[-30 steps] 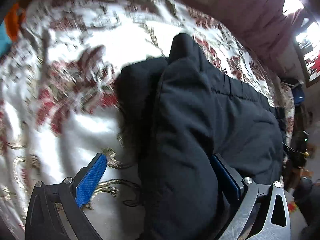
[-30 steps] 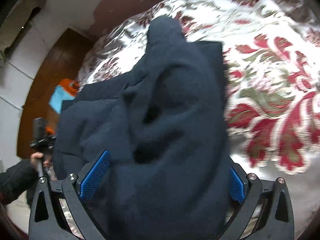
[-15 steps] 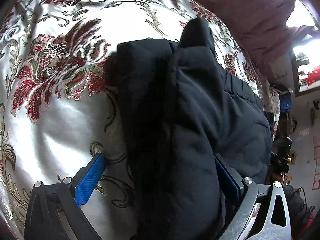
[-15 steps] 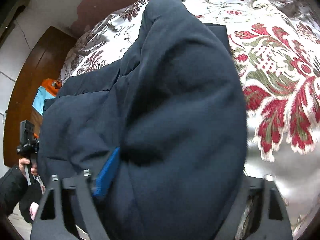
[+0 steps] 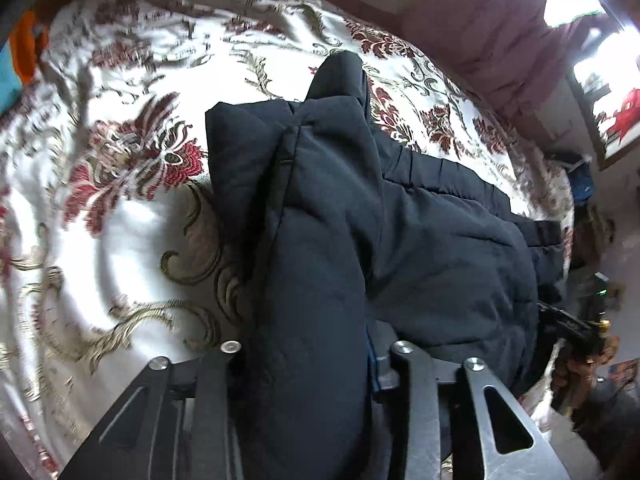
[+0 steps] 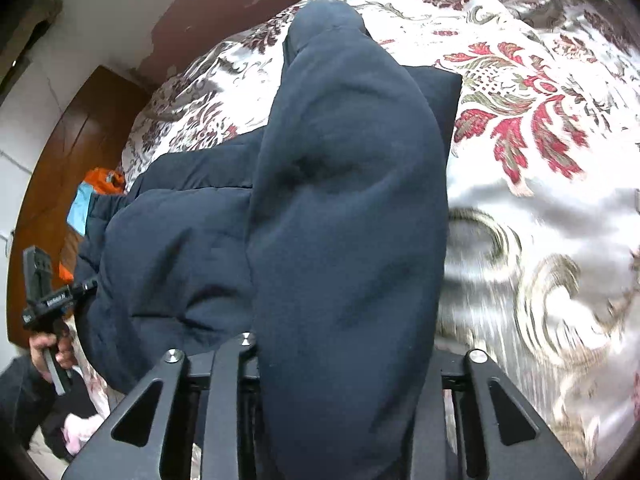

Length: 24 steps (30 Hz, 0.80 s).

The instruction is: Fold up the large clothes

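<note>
A large dark navy padded jacket (image 5: 420,240) lies on a bed with a white, red and gold floral cover (image 5: 120,220). My left gripper (image 5: 312,352) is shut on a thick fold of the jacket, which hides the pads. In the right wrist view the same jacket (image 6: 180,260) spreads to the left. My right gripper (image 6: 344,356) is shut on another bulky fold (image 6: 352,200), which runs up from the jaws and covers them. Both folds are raised above the bed.
The floral bed cover (image 6: 540,240) fills the right side. A wooden door (image 6: 72,148) and an orange and blue item (image 6: 96,188) lie to the left. A hand with the other gripper (image 6: 44,300) shows at the left edge. A maroon curtain (image 5: 480,32) hangs behind the bed.
Both grippers have closed from wide open onto folds of the jacket. The blue pads that showed earlier are now hidden in the fabric.
</note>
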Tool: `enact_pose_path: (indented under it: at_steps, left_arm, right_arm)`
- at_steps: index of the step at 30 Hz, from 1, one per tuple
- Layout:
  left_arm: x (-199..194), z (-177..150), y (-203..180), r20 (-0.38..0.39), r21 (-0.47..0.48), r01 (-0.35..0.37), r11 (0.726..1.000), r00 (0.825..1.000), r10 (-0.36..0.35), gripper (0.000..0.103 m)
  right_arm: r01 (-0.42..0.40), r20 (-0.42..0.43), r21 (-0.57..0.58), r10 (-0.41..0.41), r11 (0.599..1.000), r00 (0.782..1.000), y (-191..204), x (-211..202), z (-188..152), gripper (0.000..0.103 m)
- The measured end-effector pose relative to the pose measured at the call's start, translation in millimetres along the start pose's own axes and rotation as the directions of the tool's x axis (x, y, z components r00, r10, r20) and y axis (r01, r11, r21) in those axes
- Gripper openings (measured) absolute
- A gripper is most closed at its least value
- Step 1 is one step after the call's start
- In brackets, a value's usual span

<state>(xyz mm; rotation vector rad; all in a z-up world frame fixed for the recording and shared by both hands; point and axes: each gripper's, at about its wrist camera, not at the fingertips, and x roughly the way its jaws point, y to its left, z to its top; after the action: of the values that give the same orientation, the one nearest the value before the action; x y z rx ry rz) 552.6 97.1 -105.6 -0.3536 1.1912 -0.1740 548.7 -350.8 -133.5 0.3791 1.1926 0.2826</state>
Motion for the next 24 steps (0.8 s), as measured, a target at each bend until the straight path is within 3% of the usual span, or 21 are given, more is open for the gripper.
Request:
enact_pose_path:
  at_steps: [6,14,19,24]
  left_arm:
    - [-33,-20,-31,-0.005,0.11,-0.074,0.991,0.997,0.075,0.021]
    - [-69,-66,-63,-0.014,0.136,-0.025,0.99,1.0,0.027,0.021]
    - [-78,-95,-79,-0.01,0.143,0.005,0.99,1.0,-0.004,0.021]
    - [-49,-116,-79,-0.03,0.126,-0.004,0.992,1.0,0.008,0.021]
  right_arm:
    - [0.014,0.003,-0.075,-0.014,0.997,1.0,15,-46,-24,0.021]
    - [0.04,0.063,-0.16,-0.031,0.986,0.998,18,-121,-56,0.021]
    - [0.064,0.082,-0.16,-0.052,0.985,0.995,7,-138,-70,0.021]
    - [0.092,0.076,-0.094,-0.085,0.991,0.994,-17,-123,-84,0.023]
